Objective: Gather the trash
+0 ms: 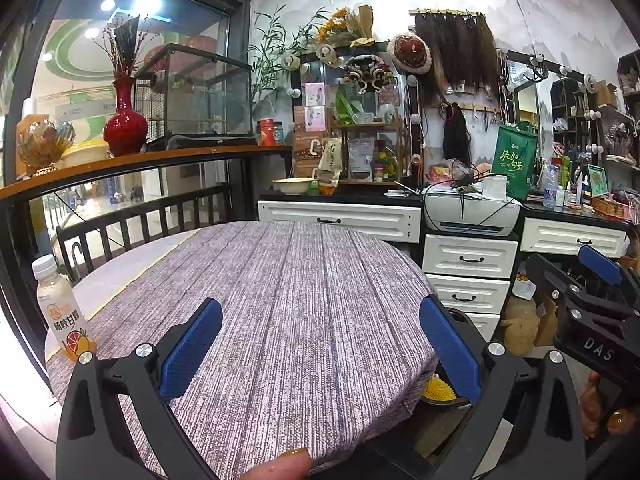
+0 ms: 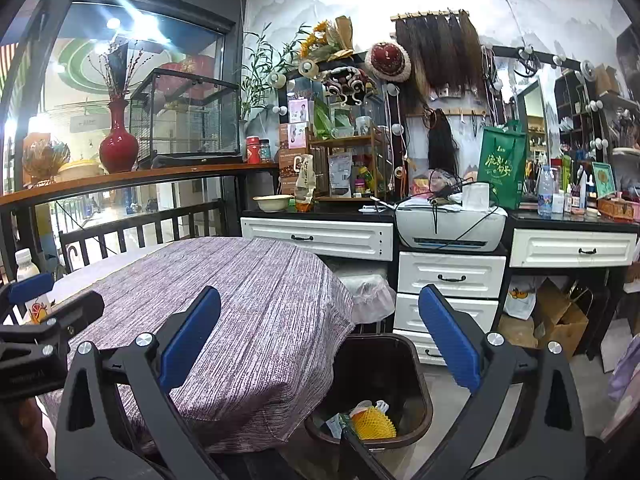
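- two grippers, our left gripper [image 1: 320, 352] and right gripper [image 2: 320, 344], both spread wide and holding nothing.
- a bottle [image 1: 60, 308] stands at the table [image 1: 296, 288] edge, far left.
- yellow foam netting [image 2: 372, 422] and wrappers lie in the dark bin [image 2: 416, 364] beside the table, below our right gripper.

From my left camera the bin [image 1: 444, 396] sits mostly hidden behind the table [image 1: 304, 300] edge and my finger pad. The bottle [image 2: 30, 280] is half covered in my right camera. Bin scraps [image 2: 340, 424] stay unidentifiable.
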A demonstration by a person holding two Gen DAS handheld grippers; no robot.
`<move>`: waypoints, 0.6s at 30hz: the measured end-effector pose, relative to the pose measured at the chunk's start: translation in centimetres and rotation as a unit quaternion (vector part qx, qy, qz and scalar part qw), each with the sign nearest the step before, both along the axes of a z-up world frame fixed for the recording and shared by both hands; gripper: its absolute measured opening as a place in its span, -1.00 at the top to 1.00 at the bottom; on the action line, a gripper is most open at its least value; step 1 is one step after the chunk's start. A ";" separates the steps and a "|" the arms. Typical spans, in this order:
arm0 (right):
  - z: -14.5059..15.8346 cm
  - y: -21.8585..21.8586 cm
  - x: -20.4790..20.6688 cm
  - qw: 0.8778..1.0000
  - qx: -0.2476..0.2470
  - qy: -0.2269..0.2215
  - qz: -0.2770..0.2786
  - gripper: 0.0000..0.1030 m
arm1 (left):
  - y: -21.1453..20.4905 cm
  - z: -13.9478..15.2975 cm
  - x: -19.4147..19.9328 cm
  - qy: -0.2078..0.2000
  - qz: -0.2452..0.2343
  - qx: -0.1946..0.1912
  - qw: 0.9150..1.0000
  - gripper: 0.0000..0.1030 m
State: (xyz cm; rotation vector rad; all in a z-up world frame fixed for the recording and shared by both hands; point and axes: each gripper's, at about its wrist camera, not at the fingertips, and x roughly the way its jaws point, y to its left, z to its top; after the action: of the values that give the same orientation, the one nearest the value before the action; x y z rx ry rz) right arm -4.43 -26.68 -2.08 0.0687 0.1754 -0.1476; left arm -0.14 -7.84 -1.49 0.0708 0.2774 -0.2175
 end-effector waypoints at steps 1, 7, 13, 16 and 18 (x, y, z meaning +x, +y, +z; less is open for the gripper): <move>0.0 0.1 0.0 1.000 -0.004 -0.001 0.001 -0.89 | 0.0 0.0 0.0 0.000 0.000 -0.002 1.000 -0.90; -0.3 0.2 0.4 1.000 -0.005 0.013 0.002 -0.89 | 0.8 -0.1 0.1 -0.003 0.008 -0.012 1.000 -0.90; -0.4 0.2 0.4 1.000 -0.012 0.010 0.004 -0.89 | 1.5 0.1 0.3 -0.008 0.012 -0.018 1.000 -0.90; -0.5 0.3 0.6 1.000 -0.012 0.014 0.008 -0.89 | 1.6 0.2 0.3 -0.006 0.013 -0.022 1.000 -0.90; -0.6 0.3 0.7 1.000 -0.012 0.016 0.009 -0.89 | 1.8 0.2 0.5 -0.005 0.015 -0.023 1.000 -0.90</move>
State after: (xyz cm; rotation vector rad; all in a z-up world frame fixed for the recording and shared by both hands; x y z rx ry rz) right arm -3.76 -26.41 -2.65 0.0412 0.2063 -0.1334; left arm 0.31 -6.08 -1.26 0.0214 0.2638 -0.1939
